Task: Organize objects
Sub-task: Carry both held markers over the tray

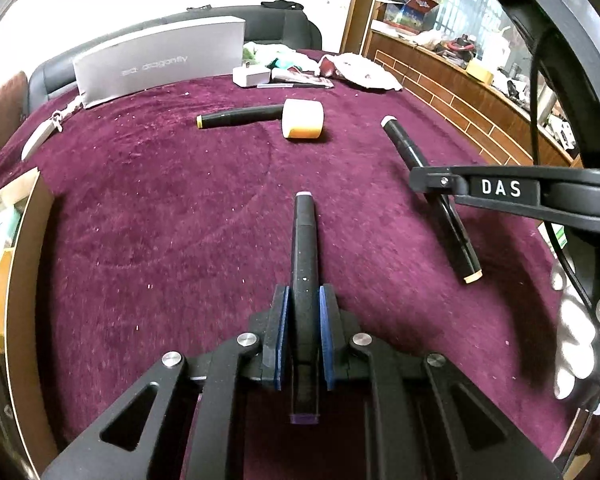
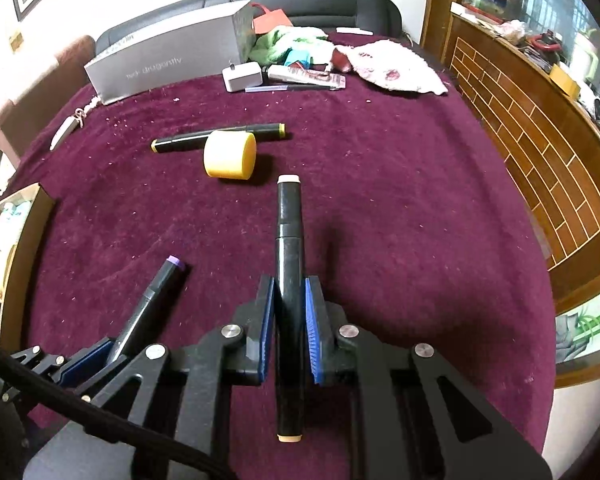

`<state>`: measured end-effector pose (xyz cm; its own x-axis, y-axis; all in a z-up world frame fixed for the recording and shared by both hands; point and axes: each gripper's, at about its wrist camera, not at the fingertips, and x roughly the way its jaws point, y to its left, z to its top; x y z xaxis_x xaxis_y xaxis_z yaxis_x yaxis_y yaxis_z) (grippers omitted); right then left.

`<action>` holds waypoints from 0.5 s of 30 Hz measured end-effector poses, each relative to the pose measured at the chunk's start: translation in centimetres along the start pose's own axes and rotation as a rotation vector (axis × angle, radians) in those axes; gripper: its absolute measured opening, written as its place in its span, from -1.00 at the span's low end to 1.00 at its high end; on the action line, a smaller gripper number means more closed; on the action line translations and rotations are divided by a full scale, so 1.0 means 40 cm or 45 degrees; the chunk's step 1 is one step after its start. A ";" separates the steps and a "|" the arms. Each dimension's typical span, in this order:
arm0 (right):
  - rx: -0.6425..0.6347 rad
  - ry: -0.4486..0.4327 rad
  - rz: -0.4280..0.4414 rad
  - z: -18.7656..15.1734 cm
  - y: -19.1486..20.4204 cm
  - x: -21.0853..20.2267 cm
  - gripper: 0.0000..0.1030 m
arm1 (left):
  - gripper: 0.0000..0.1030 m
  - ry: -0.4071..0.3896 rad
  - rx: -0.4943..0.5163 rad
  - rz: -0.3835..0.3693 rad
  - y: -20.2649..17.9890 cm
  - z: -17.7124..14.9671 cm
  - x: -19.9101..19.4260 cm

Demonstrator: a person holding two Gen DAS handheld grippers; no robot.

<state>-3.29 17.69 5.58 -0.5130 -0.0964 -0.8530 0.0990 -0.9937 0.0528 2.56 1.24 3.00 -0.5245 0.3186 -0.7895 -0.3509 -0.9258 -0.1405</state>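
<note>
My left gripper (image 1: 304, 300) is shut on a black marker with purple end caps (image 1: 305, 248), which points forward over the maroon cloth; it also shows at lower left in the right wrist view (image 2: 152, 300). My right gripper (image 2: 290, 292) is shut on a black marker with cream end caps (image 2: 289, 240); in the left wrist view that marker (image 1: 452, 232) lies under the right gripper's finger (image 1: 440, 182). A third black marker with yellow caps (image 2: 188, 140) lies farther off, beside a yellow cylinder (image 2: 230, 155), which also shows in the left wrist view (image 1: 302, 119).
The table has a maroon cloth (image 2: 380, 200). A grey box (image 1: 160, 60), a white charger (image 2: 242, 76), packets and crumpled cloths (image 2: 392, 66) sit at the far edge. An open cardboard box (image 1: 4, 248) is at the left. A wooden counter (image 2: 540, 128) stands right.
</note>
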 end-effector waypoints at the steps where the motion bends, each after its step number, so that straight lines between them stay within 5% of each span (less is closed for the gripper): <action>1: 0.001 -0.004 0.003 -0.004 -0.003 -0.007 -0.76 | -0.78 -0.005 -0.002 0.000 -0.002 -0.005 -0.008; 10: 0.034 -0.008 0.059 -0.065 -0.019 -0.062 -0.76 | -0.78 -0.070 0.026 -0.021 -0.031 -0.045 -0.099; 15: 0.038 0.015 0.090 -0.104 -0.020 -0.078 -0.76 | -0.78 -0.018 0.040 0.028 -0.018 -0.071 -0.088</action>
<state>1.77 19.03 6.02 -0.4954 -0.1661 -0.8526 0.1091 -0.9857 0.1286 6.86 0.19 4.20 -0.5434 0.3016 -0.7834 -0.3636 -0.9257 -0.1042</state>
